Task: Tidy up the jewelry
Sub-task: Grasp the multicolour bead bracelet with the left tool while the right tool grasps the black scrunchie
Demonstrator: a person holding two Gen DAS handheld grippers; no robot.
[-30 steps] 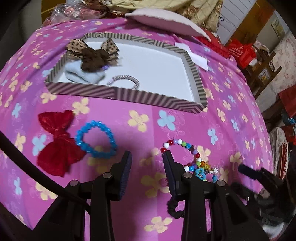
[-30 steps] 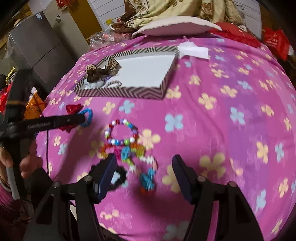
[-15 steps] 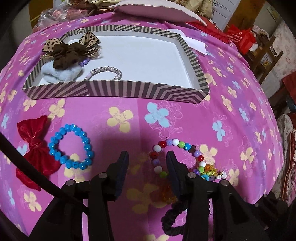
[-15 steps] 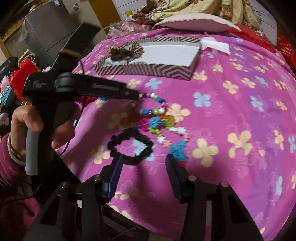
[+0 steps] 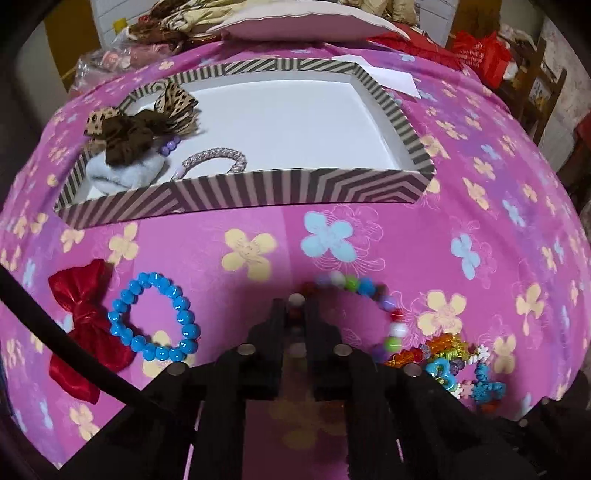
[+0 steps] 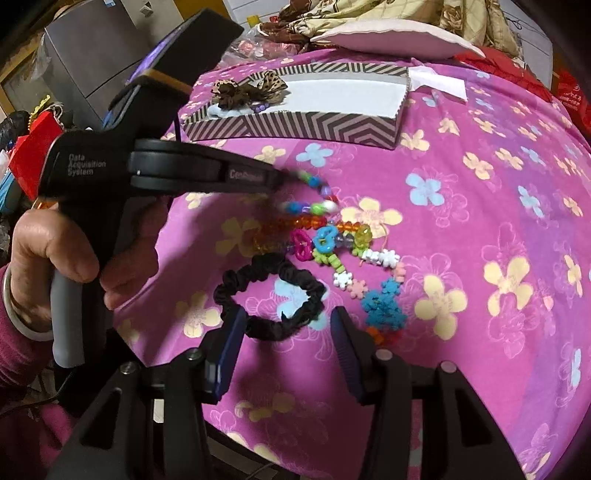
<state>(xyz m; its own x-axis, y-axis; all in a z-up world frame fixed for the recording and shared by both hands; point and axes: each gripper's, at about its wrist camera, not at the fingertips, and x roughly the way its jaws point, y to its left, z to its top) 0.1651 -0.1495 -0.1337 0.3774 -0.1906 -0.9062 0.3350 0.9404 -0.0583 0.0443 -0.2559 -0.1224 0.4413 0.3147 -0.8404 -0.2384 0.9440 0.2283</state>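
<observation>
My left gripper (image 5: 295,306) is shut on the near side of a multicoloured bead bracelet (image 5: 364,290), whose beads are blurred. In the right wrist view the same gripper (image 6: 280,177) comes in from the left, held by a person's hand (image 6: 55,251), with the bracelet (image 6: 314,208) at its tip. My right gripper (image 6: 286,317) is open and straddles the near edge of a black scrunchie (image 6: 269,295) lying on the pink flowered cloth. Its pads do not press the scrunchie. A striped box (image 5: 295,188) with a white floor holds a leopard-print bow (image 5: 140,125) and a braided hair band (image 5: 218,158).
A blue bead bracelet (image 5: 155,317) and a red bow (image 5: 81,321) lie left of the left gripper. A tangle of colourful plastic charms (image 6: 332,240) sits beside the scrunchie. White paper (image 5: 388,74) and a pillow (image 5: 306,26) lie behind the box. The cloth drops off at the near edge.
The left gripper's jaws have shut on the bead bracelet, which now looks blurred. The right gripper has come down closer to the black scrunchie, and its jaws have narrowed.
</observation>
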